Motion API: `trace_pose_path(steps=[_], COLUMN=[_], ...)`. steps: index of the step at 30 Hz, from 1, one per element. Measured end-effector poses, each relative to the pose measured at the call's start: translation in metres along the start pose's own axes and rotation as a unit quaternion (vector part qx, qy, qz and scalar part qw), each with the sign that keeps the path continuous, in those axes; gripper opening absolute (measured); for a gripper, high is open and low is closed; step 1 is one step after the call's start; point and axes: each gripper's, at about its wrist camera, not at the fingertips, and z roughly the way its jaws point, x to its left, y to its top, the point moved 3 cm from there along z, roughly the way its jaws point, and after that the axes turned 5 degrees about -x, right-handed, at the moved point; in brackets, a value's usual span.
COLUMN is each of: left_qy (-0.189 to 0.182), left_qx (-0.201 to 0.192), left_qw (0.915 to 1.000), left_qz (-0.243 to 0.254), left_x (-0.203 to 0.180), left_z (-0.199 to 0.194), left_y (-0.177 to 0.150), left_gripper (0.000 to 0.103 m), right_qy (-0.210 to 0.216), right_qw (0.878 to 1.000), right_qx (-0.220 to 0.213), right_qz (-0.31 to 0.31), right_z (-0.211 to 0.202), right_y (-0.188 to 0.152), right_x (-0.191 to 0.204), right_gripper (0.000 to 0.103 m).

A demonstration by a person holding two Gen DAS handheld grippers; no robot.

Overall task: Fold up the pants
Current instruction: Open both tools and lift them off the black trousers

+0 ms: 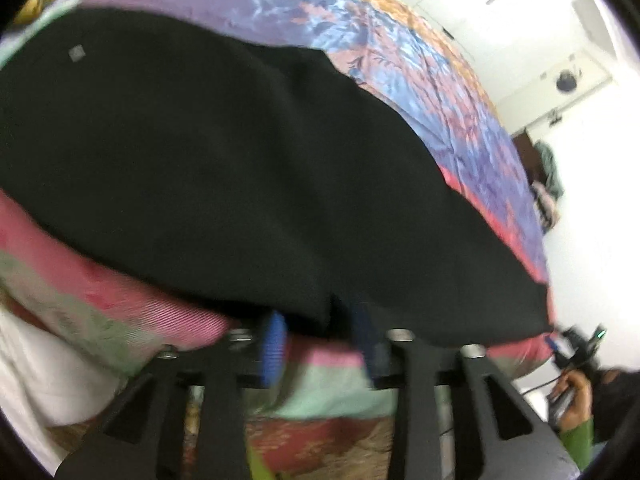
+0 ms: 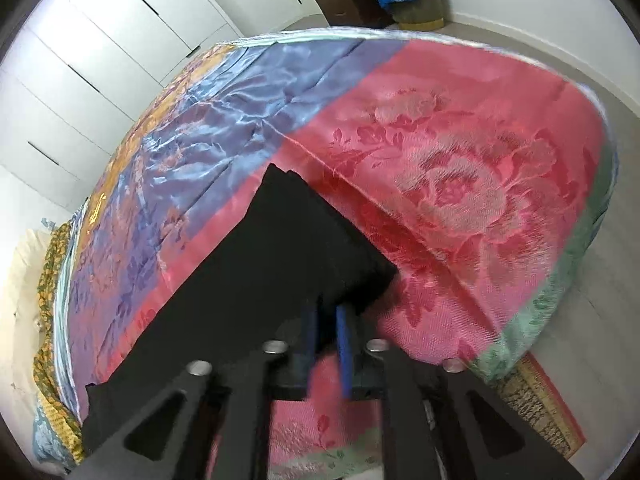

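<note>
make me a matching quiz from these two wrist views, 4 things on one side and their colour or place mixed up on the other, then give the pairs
1 pants
2 bedspread
3 wardrobe doors
4 laundry basket

a white, along the wall
b black, spread on the bed
c on the floor by the far wall, heaped with clothes
d pink floral and shiny blue patches

Pairs: 1-b, 2-d, 3-a, 4-c

left tool [image 1: 320, 344] jaws apart at pants edge | black pants [image 1: 224, 168] spread on patterned bedspread [image 1: 420, 80]
</note>
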Motion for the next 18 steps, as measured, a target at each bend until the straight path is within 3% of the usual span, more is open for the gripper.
trace_pose_path(steps=[1, 2, 7, 9, 11, 15, 18], left_qy=[0.015, 0.038, 0.070, 0.072, 0.074, 0.089, 0.111], left_qx=[-0.002, -0.011, -0.097, -0.135, -0.159, -0.148, -0.130], left_qw=[0.9998, 0.9991, 0.9919, 0.9857, 0.9801, 0.9786, 0.9801], left_qz=[0.008, 0.016, 0.043, 0.071, 0.092, 0.112, 0.101], left_x=[0.000, 0.002, 0.006, -0.001, -0.003, 0.014, 0.039], left_z=[-0.010, -0.024, -0.080, -0.085, -0.076, -0.036, -0.014], left_y=[-0.002, -0.007, -0.003, 0.015, 0.033, 0.058, 0.054], left_gripper=[0.066, 0.074, 0.076, 0.086, 0.087, 0.086, 0.086], right_qy=[-0.002, -0.008, -0.053, -0.043, -0.011, 0.061, 0.081], right_qw=[1.000, 1.000, 0.993, 0.990, 0.988, 0.977, 0.966], right_qx=[-0.007, -0.023, -0.096, -0.117, -0.128, -0.132, -0.122], right_qz=[-0.003, -0.007, -0.045, -0.062, -0.087, -0.157, -0.212], right_z=[-0.008, -0.019, -0.068, -0.080, -0.084, -0.062, -0.036], right_y=[-0.001, -0.002, -0.011, -0.018, -0.031, -0.068, -0.100], right_x=[0.000, -0.001, 0.006, 0.023, 0.053, 0.120, 0.154], right_gripper=[0.072, 0.081, 0.081, 0.081, 0.082, 0.083, 0.083])
